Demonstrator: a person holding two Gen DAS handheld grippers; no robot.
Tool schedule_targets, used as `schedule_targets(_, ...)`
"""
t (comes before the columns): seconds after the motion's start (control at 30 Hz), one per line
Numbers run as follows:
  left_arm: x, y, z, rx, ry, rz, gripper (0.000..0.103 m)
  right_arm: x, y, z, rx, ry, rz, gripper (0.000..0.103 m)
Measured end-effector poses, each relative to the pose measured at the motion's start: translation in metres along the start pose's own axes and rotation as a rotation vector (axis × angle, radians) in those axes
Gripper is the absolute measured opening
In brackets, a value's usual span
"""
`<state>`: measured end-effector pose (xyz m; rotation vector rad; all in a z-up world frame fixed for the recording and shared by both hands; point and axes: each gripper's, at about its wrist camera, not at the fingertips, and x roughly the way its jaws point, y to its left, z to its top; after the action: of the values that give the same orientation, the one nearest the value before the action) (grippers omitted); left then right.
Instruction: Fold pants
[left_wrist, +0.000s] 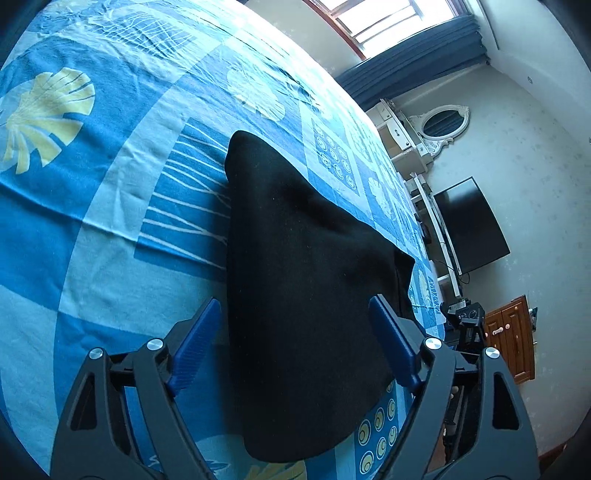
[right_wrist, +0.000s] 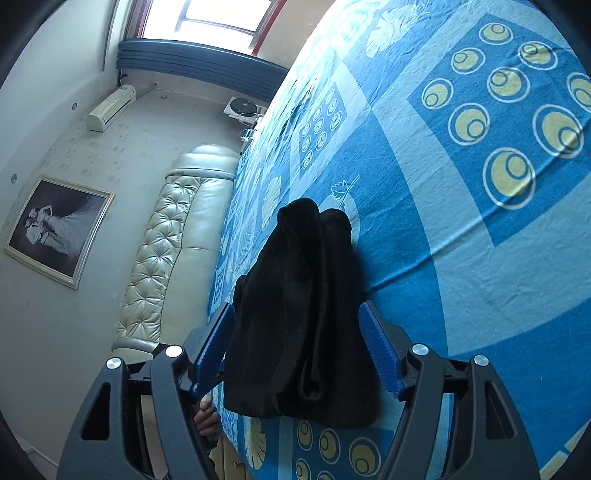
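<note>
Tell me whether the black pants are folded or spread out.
Folded. The pants lie on the bed sheet as a compact bundle with stacked layers at the near edge; no legs extend.

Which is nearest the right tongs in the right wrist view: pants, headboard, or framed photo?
1. Pants, between the open right tongs, on the bedsheet.
2. Headboard, farther off on the left.
3. Framed photo, far left on the wall.

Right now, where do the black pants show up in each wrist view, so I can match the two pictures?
Left wrist: black pants fill the centre and lower middle, between the open left gripper fingers.
Right wrist: the pants sit centre-low, in folded layers, between the open right gripper fingers.
Shared landmark: the blue patterned bedsheet beneath them.
</note>
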<state>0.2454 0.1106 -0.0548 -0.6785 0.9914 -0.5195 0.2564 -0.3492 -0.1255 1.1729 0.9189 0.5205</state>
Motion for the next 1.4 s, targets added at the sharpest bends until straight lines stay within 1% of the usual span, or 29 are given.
schedule_targets(0.07, -0.008, 0.002, -0.014, -0.025, 0.003, -0.022, 0.084, -0.008, 0.001, -0.012, -0.008, 0.003, -0.016, 0.072)
schedule_targets(0.17, -0.015, 0.004, -0.030, -0.048, 0.001, -0.029, 0.085, -0.018, 0.001, -0.027, -0.012, 0.009, -0.029, 0.072)
schedule_targets(0.27, -0.014, 0.010, -0.043, -0.089, 0.021, -0.050, 0.086, -0.024, -0.001, -0.039, 0.004, 0.009, -0.022, 0.073)
schedule_targets(0.4, -0.010, 0.019, -0.057, -0.170, 0.039, -0.093, 0.087, -0.030, -0.005, -0.051, 0.019, -0.001, -0.014, 0.073)
schedule_targets(0.5, -0.004, 0.023, -0.060, -0.203, 0.040, -0.112, 0.087, -0.025, -0.008, -0.055, 0.038, 0.006, -0.011, 0.073)
schedule_targets(0.63, 0.000, 0.024, -0.061, -0.210, 0.032, -0.113, 0.087, -0.017, -0.014, -0.058, 0.056, 0.003, -0.033, 0.073)
schedule_targets(0.8, 0.004, 0.023, -0.057, -0.209, 0.031, -0.112, 0.087, -0.006, -0.020, -0.051, 0.082, -0.015, -0.032, 0.073)
schedule_targets(0.97, 0.008, 0.021, -0.057, -0.204, 0.019, -0.106, 0.087, 0.012, -0.013, -0.044, 0.073, -0.006, -0.040, 0.073)
schedule_targets(1.1, 0.012, 0.017, -0.056, -0.201, 0.009, -0.125, 0.087, 0.026, -0.006, -0.042, 0.040, 0.015, -0.073, 0.073)
schedule_targets(1.13, 0.013, 0.016, -0.056, -0.198, 0.009, -0.124, 0.085, 0.029, -0.005, -0.042, 0.032, 0.019, -0.086, 0.073)
schedule_targets(1.17, 0.015, 0.015, -0.056, -0.192, 0.011, -0.109, 0.080, 0.032, -0.004, -0.043, 0.025, 0.026, -0.099, 0.073)
schedule_targets(1.2, 0.016, 0.013, -0.057, -0.181, 0.013, -0.087, 0.073, 0.034, -0.003, -0.043, 0.012, 0.038, -0.125, 0.064)
schedule_targets(1.23, 0.018, 0.012, -0.058, -0.167, 0.017, -0.063, 0.068, 0.036, -0.002, -0.044, 0.002, 0.049, -0.149, 0.052)
schedule_targets(1.27, 0.020, 0.011, -0.058, -0.150, 0.024, -0.040, 0.058, 0.036, -0.003, -0.044, -0.003, 0.054, -0.144, 0.049)
schedule_targets(1.3, 0.021, 0.011, -0.058, -0.135, 0.032, -0.031, 0.052, 0.035, -0.005, -0.044, -0.002, 0.056, -0.129, 0.042)
schedule_targets(1.4, 0.020, 0.014, -0.058, -0.137, 0.045, -0.046, 0.042, 0.032, -0.011, -0.046, 0.018, 0.052, -0.094, 0.038)
